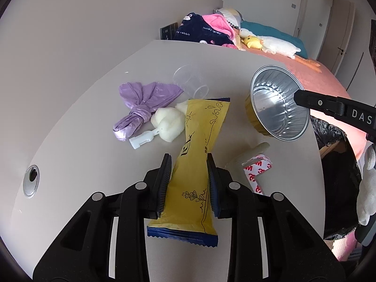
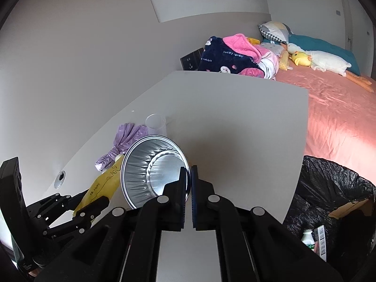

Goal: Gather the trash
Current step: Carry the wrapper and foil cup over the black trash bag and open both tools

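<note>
My left gripper (image 1: 189,164) is shut on a yellow snack wrapper (image 1: 197,164) with blue ends, pinched at its waist just above the white table (image 1: 94,117). My right gripper (image 2: 189,171) is shut on the rim of a foil bowl (image 2: 152,169), held tilted above the table; it also shows in the left wrist view (image 1: 277,103). A knotted purple bag (image 1: 141,103), a clear plastic cup (image 1: 188,77), white foam lumps (image 1: 166,122), a white plastic clip (image 1: 142,138) and red-printed tape backing (image 1: 255,171) lie on the table.
A bin lined with a black bag (image 2: 329,199) stands off the table's right edge, with a bottle and packets inside. A pink bed (image 2: 340,108) with blankets and plush toys lies beyond. A cable grommet (image 1: 31,179) sits in the table at left.
</note>
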`<state>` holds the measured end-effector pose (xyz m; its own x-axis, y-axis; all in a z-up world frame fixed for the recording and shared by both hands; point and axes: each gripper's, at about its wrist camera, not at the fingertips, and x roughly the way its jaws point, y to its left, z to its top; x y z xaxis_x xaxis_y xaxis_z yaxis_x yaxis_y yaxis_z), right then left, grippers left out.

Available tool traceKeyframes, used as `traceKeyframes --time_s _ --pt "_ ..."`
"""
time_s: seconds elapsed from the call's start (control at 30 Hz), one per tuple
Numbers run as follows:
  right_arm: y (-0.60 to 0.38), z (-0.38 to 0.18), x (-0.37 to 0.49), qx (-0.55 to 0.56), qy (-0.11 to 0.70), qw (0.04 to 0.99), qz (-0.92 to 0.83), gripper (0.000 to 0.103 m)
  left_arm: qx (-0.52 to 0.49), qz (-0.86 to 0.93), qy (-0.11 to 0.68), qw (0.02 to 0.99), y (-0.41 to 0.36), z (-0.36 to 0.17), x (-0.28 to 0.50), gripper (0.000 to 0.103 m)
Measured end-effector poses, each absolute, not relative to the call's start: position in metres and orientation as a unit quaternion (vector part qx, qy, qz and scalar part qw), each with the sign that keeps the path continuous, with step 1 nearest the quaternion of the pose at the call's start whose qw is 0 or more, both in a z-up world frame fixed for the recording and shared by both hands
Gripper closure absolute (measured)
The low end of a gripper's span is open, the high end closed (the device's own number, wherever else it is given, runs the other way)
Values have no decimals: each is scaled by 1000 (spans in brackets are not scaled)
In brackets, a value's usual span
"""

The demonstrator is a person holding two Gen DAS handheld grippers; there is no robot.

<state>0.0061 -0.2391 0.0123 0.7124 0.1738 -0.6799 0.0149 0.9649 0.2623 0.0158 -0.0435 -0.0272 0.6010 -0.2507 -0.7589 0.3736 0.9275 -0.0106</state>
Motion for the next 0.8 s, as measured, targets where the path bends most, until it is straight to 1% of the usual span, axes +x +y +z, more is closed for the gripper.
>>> traceKeyframes --time_s 0.43,0.8 --pt "-277 33 -30 136 349 927 18 98 69 -211 390 894 -80 -7 2 74" --pt "-307 39 -56 148 337 930 -7 98 78 -245 378 889 -120 4 -7 74"
